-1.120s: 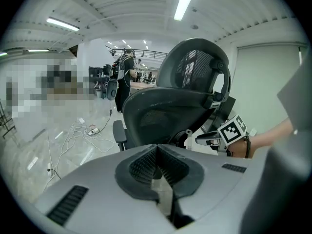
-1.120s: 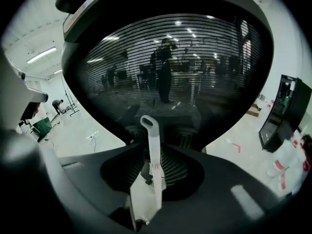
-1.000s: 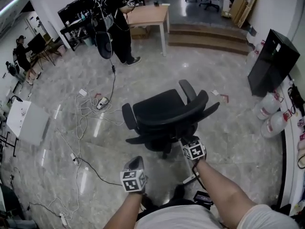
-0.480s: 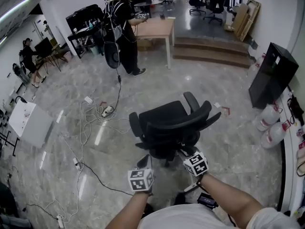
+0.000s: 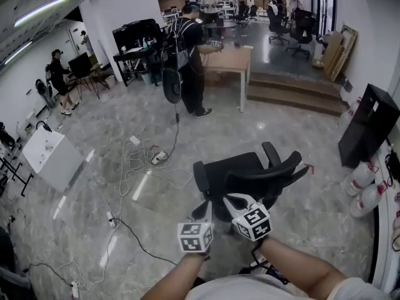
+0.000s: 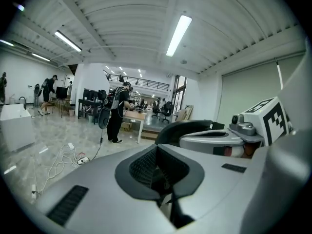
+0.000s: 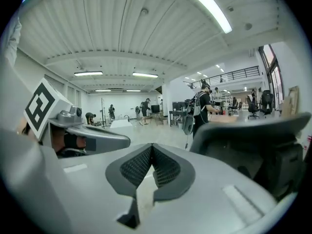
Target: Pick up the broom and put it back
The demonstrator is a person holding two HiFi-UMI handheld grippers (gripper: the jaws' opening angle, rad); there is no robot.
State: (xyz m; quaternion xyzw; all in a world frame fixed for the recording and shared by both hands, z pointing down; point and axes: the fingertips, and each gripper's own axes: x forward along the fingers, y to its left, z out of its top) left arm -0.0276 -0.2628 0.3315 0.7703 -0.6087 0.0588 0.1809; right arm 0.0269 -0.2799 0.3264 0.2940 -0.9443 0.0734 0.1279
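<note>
Left tongs (image 6: 156,152), right tongs (image 7: 152,152), each closed

chair (image 5: 236,169) ahead — cables (image 5: 132,162) to left | table (image 5: 229,59) behind | cabinet (image 5: 370,127) right

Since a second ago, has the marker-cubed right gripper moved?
Yes. The right gripper came up and leftward, from the black office chair's right side to its middle.

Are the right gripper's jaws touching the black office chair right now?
Apart. In the right gripper view the right gripper has its jaws shut, with only pale floor past their tips; the chair stands off to their right.
</note>
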